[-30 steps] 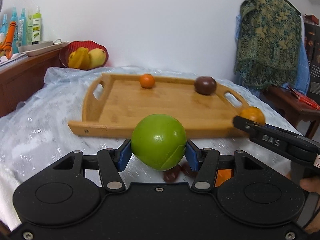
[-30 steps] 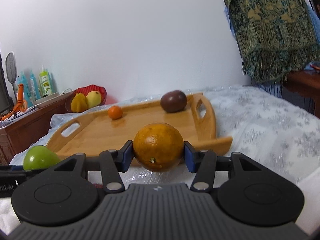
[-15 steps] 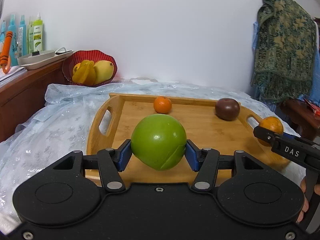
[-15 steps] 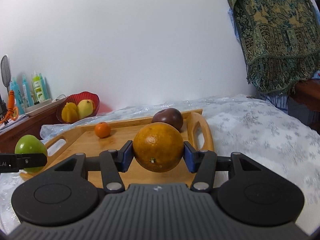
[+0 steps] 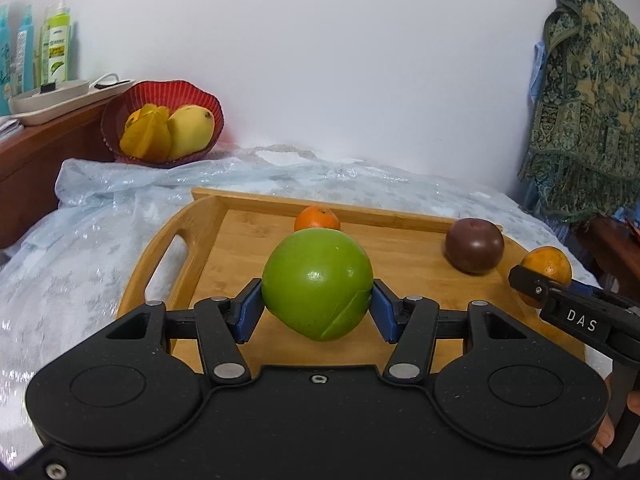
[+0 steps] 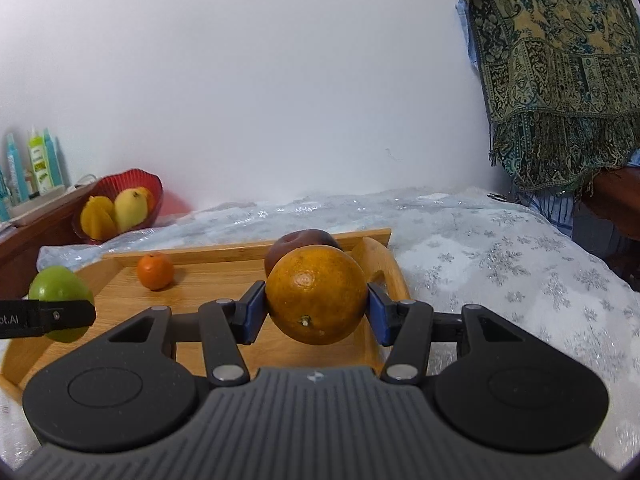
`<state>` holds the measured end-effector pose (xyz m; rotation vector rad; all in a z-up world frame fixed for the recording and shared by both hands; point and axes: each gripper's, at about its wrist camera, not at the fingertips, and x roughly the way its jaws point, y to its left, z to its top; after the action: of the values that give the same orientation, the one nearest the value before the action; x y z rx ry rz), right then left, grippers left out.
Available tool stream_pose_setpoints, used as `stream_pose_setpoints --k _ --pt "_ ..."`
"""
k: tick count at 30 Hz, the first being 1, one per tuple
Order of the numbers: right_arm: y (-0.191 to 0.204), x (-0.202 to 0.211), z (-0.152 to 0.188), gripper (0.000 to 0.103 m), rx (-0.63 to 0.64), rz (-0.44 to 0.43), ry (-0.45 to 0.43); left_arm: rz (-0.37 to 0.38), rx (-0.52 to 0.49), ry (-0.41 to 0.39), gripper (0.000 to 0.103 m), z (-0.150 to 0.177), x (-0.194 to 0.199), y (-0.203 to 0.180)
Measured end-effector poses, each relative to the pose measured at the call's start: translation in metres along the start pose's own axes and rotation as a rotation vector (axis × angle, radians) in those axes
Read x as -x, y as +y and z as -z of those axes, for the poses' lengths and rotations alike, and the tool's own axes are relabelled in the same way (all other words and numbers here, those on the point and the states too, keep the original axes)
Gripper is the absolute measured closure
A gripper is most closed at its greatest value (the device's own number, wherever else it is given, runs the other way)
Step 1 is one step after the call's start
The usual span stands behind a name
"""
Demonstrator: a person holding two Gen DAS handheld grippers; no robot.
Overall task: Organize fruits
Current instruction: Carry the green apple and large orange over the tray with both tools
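Above the wooden tray [image 5: 256, 240], both pairs of tongs are loaded with fruit. The left tongs [image 5: 317, 307] are clamped on a green apple [image 5: 317, 282], the blue pads pressed against its two sides, and it hangs over the middle of the tray. The right tongs [image 6: 316, 307] are clamped on a large orange [image 6: 316, 294], held over the tray's right end, close to the handle there.

Two fruits already lie inside the tray: a small tangerine [image 5: 317, 219] against the far rim and a dark purple plum [image 5: 474, 245] near the far right corner. The tray sits on a worktop covered by a shiny snowflake cloth [image 6: 500, 264]. A red bowl [image 5: 160, 92] with yellow fruit stands apart on a side cabinet.

The step in hand looks like the carry: both fruits are over the tray but not yet set down. The next move calls for lowering each fruit onto bare wood and then releasing. The apple should land clear of the tangerine behind it; the orange should land clear of the plum and inside the right rim, not on the handle. Round fruit may roll, so a low, gentle release seems wise.
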<state>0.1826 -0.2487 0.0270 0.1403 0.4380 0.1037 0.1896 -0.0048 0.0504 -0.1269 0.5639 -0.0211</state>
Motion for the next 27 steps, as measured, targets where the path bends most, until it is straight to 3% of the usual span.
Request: stream_pose_setpoints --k 8,27 --pt "0.003 -0.021 -0.003 0.047 0.021 -0.013 0.058 -0.004 -0.010 0.017 0.049 -0.009 -0.024 -0.006" --pt "-0.001 -0.031 -0.005 0.047 -0.029 -0.028 0.104 -0.015 -0.005 0.052 0.049 -0.014 -0.057 -0.009"
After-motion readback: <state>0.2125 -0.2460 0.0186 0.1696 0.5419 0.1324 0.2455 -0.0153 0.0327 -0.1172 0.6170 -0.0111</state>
